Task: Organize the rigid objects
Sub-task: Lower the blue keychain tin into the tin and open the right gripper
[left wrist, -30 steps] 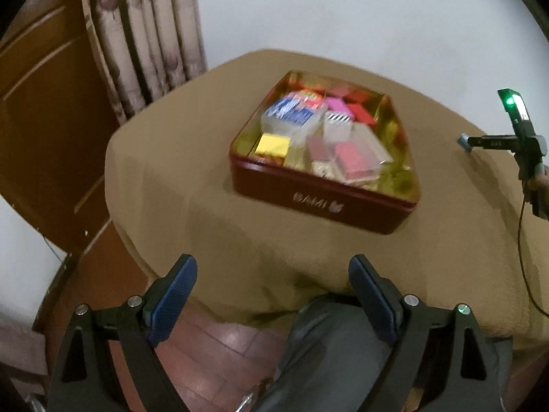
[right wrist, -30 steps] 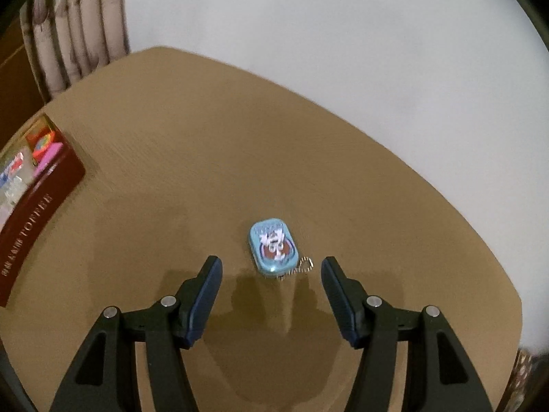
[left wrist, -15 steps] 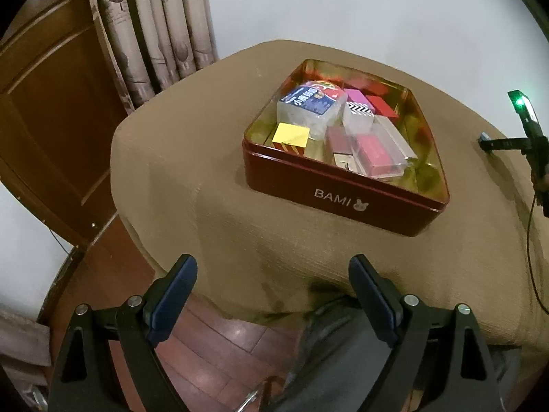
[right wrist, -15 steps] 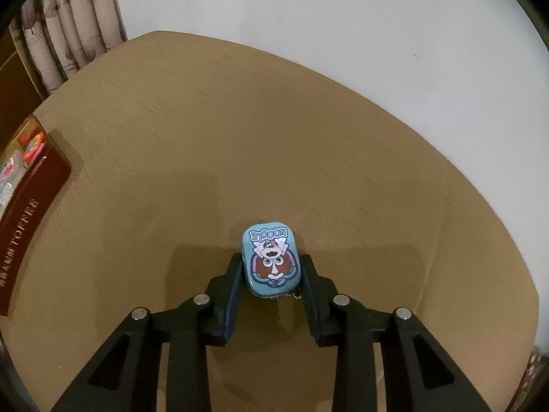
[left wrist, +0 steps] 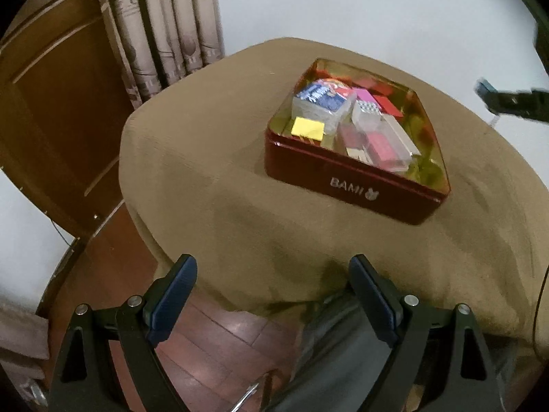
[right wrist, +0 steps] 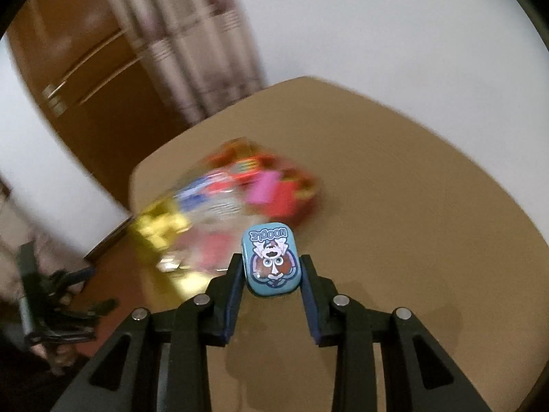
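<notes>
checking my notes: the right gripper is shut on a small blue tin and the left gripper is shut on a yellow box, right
Not quite. The right gripper is shut on the small blue tin, but the left gripper is open and holds nothing. The left wrist view shows the yellow box lying inside the red tin.

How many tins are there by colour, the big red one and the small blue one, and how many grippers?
Red tin, open and filled with small boxes: 1
Small blue tin, held in the right gripper: 1
Grippers, counting the empty left gripper: 2
Total: 4
</notes>
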The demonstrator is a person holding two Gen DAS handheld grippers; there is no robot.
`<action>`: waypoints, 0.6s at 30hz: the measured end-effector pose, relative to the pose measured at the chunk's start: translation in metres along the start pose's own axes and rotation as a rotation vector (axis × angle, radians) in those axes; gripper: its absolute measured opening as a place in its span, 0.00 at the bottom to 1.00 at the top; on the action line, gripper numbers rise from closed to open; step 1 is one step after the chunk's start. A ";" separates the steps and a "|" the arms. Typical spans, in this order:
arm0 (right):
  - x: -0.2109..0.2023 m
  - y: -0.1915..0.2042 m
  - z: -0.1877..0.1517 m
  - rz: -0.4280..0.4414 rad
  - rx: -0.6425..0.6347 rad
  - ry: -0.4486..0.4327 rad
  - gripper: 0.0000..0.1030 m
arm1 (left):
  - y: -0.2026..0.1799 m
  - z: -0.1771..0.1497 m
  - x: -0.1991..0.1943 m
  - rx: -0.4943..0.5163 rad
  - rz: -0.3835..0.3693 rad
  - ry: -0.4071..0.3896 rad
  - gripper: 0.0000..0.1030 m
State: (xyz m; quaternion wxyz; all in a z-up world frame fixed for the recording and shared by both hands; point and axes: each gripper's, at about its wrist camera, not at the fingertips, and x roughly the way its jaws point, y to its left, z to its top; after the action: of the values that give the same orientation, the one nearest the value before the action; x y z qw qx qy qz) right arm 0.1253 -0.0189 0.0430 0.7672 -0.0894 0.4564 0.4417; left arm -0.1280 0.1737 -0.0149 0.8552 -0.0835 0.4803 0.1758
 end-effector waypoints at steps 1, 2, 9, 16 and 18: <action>0.006 0.015 0.002 0.016 -0.016 0.016 0.31 | 0.000 -0.001 0.000 0.009 0.009 0.001 0.85; 0.018 0.032 0.004 0.036 -0.042 0.045 0.31 | 0.001 -0.002 -0.001 0.014 0.011 -0.002 0.85; 0.070 0.081 -0.005 0.046 -0.139 0.176 0.31 | 0.013 -0.003 0.001 -0.001 -0.021 0.009 0.85; 0.091 0.089 -0.016 -0.004 -0.190 0.268 0.31 | 0.016 -0.003 0.001 -0.022 -0.070 0.026 0.85; 0.096 0.089 -0.019 -0.017 -0.197 0.291 0.31 | 0.014 -0.003 0.002 -0.017 -0.071 0.034 0.85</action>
State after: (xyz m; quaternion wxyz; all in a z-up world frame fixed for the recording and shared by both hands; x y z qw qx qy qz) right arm 0.0645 0.0812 -0.0190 0.6840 -0.2310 0.5165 0.4604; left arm -0.1351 0.1865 -0.0183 0.8518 -0.1107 0.4902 0.1478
